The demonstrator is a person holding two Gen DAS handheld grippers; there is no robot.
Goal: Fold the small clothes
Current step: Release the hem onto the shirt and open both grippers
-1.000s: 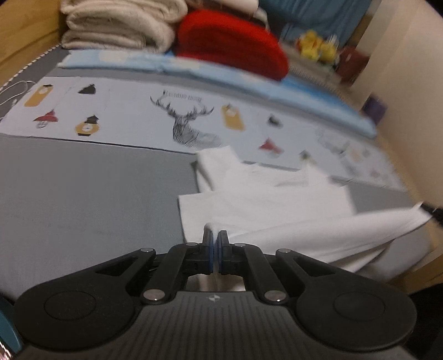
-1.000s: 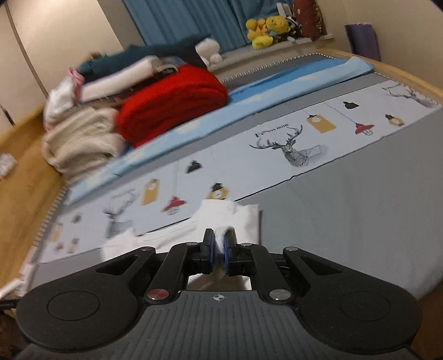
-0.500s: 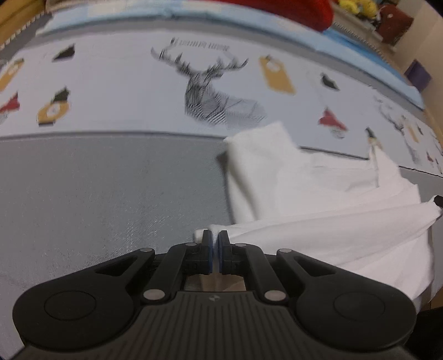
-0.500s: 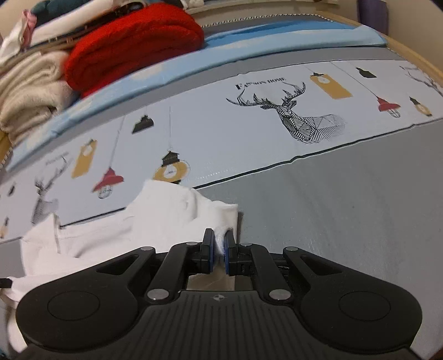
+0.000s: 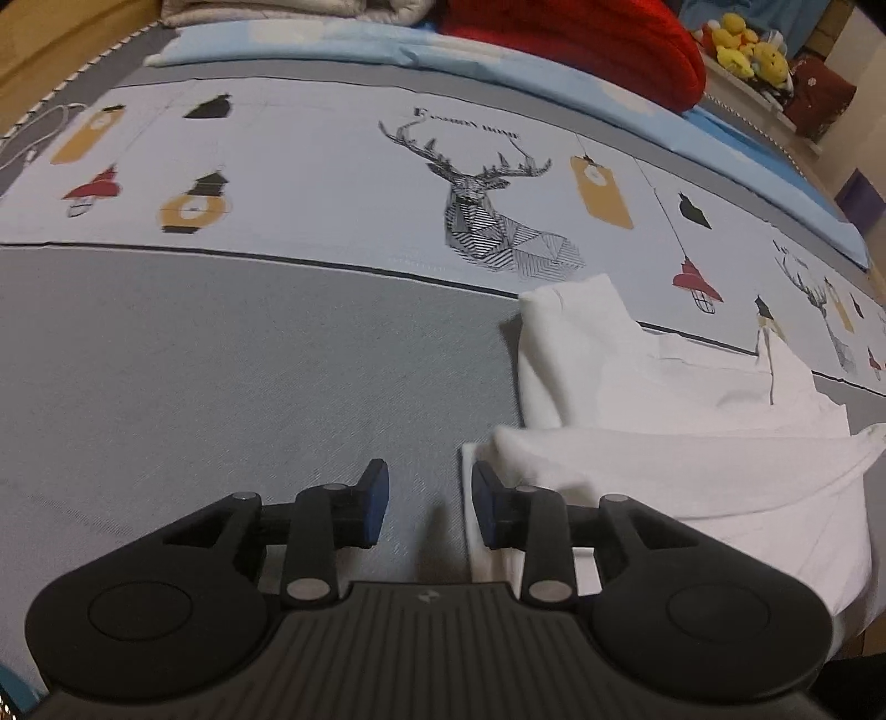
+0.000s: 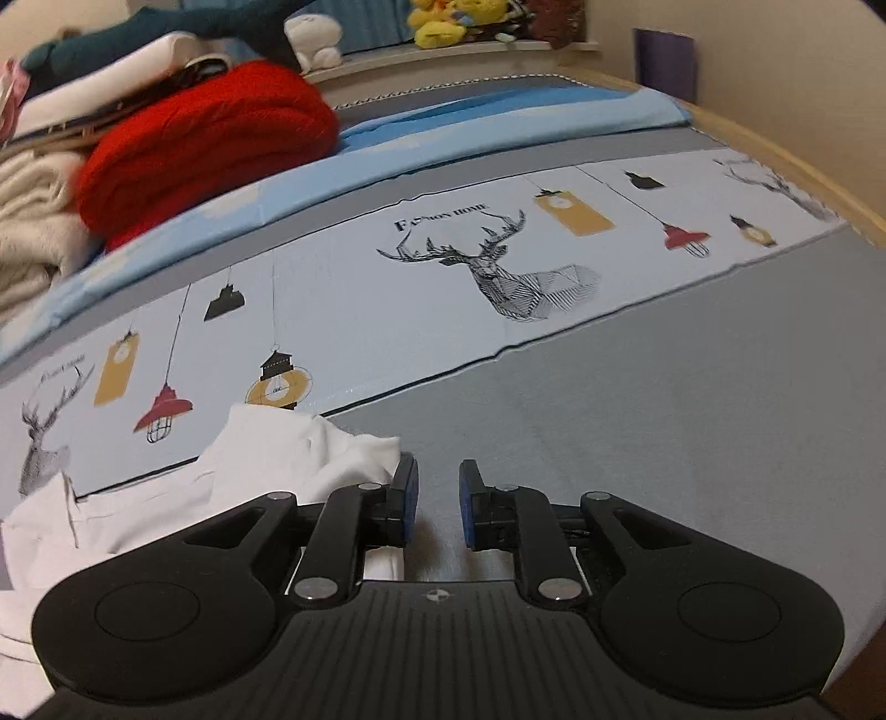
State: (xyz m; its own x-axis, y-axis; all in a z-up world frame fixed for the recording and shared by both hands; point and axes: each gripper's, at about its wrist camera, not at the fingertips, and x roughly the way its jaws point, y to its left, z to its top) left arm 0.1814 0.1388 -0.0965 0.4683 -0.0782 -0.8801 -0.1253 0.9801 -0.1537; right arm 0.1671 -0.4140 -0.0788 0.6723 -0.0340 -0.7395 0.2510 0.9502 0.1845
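Lying partly folded on the grey bedsheet [image 5: 221,376], a white garment [image 5: 692,443] at the lower right of the left wrist view, its upper edge reaching onto the printed band [image 5: 332,183] with the deer head [image 5: 498,221]. Seen again at the lower left of the right wrist view [image 6: 266,459], one bunched corner raised beside the lantern print [image 6: 277,382].

Opening at the bottom centre of the left wrist view, the left gripper [image 5: 429,501], jaws apart, bare grey sheet in the gap, nothing pinched; right blue pad [image 5: 487,498] just at the garment's near left edge, contact impossible to judge.

Opening likewise at the bottom centre of the right wrist view, the right gripper [image 6: 437,504], a narrower gap, only sheet between the jaws, nothing gripped; left pad [image 6: 408,498] just beside the garment's bunched corner.

Stacked farther back: a red knit bundle [image 6: 205,149] at upper left of the right wrist view, cream folded towels [image 6: 33,232] at its left edge, yellow plush toys [image 6: 459,19] along the top.
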